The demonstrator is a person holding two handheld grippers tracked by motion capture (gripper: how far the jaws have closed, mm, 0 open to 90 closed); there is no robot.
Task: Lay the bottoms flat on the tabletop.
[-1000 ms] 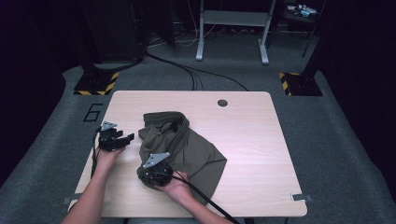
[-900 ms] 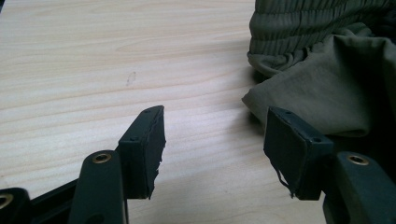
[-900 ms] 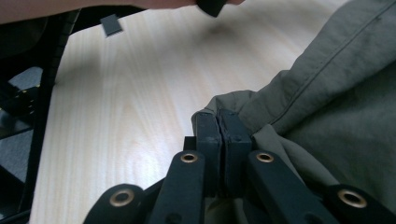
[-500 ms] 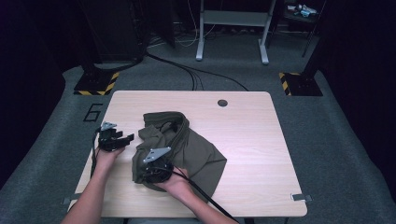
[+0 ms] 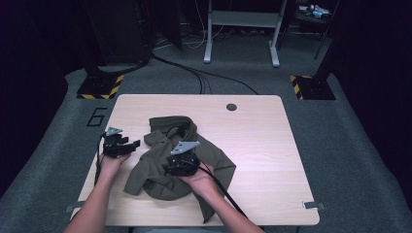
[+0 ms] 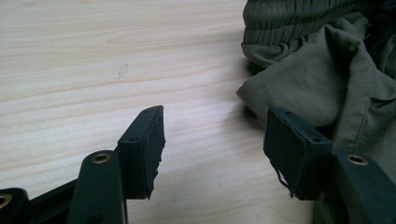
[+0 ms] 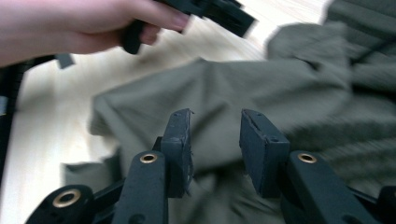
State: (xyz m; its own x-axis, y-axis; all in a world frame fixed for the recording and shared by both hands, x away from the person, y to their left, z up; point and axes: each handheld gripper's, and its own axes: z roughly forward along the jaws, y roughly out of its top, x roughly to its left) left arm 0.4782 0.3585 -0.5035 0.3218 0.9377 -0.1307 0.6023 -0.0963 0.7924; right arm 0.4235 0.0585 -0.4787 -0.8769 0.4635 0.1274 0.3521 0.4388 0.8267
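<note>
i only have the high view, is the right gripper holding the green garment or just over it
Observer: Just over it. In the right gripper view the right gripper has its jaws apart with nothing pinched; they have just been opening, and the garment lies beneath them.
Operator: and the left one, is it on the cloth
Observer: No. The left gripper is open over bare table; a fold of the garment lies beside its right-hand jaw, and I cannot tell whether they touch.
Operator: any detail on the garment edge near it
Observer: A ribbed band shows at the top of the left gripper view.
</note>
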